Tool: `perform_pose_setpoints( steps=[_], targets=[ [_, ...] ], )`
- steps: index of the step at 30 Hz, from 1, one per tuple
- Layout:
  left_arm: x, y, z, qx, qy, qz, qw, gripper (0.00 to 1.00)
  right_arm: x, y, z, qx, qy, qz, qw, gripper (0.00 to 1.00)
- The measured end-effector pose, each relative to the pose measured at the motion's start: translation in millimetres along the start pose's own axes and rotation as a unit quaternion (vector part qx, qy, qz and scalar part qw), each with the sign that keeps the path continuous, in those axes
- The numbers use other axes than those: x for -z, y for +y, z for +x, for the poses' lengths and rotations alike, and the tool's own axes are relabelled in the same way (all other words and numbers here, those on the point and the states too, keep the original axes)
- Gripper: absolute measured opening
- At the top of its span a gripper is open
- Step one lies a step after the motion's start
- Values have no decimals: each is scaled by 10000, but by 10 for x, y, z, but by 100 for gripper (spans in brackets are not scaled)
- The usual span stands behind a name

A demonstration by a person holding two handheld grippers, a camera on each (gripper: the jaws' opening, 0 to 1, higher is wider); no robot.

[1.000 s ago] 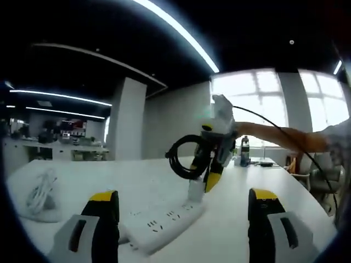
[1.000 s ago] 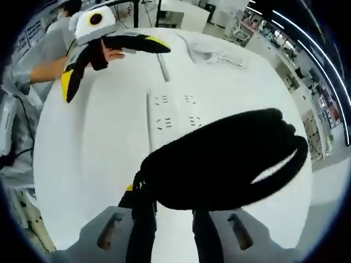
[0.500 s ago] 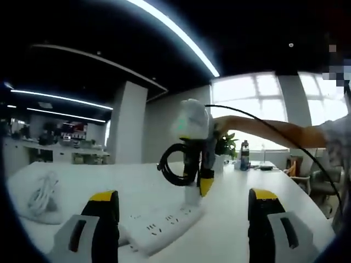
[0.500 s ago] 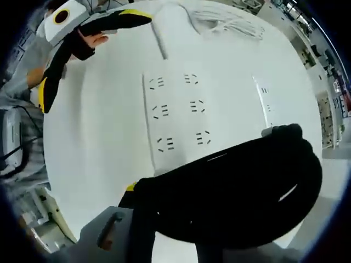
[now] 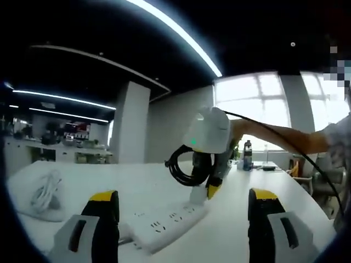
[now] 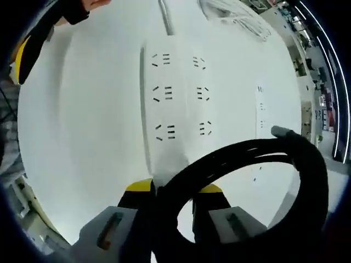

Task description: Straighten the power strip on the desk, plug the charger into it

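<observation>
A white power strip lies on the white desk, just beyond my open left gripper, whose jaws hold nothing. My right gripper comes down from the right, shut on a white charger whose lower end meets the strip's far end. The charger's black coiled cable hangs beside it. In the right gripper view the strip with its rows of sockets lies straight ahead. The black coil loops over my right gripper. Part of the left gripper shows at the upper left.
A bundle of white cable lies on the desk at the left, and at the top of the right gripper view. A bottle and small items stand at the desk's far end by the windows. A person's arm reaches in from the right.
My right gripper has tilted over and moved closer down onto the strip with the charger; the sockets loom larger in its view. The left gripper has stayed still and open.
</observation>
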State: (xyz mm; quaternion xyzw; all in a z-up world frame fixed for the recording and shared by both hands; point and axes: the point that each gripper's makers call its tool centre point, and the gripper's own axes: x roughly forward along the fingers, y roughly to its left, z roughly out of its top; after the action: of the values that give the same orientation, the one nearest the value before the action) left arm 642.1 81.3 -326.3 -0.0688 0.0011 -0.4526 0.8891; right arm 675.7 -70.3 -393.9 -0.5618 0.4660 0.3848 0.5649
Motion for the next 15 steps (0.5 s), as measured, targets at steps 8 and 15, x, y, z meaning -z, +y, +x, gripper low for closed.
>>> perform_pose_setpoints(
  steps=[8, 15],
  targets=[
    [14, 92, -8, -116, -6, -68, 9999, 99, -34, -1, -19, 80, -727, 125, 9972, 24],
    [-3, 173, -18, -240, -74, -103, 9996, 98, -50, 4, -29, 128, -1072, -43, 9941, 24]
  ],
)
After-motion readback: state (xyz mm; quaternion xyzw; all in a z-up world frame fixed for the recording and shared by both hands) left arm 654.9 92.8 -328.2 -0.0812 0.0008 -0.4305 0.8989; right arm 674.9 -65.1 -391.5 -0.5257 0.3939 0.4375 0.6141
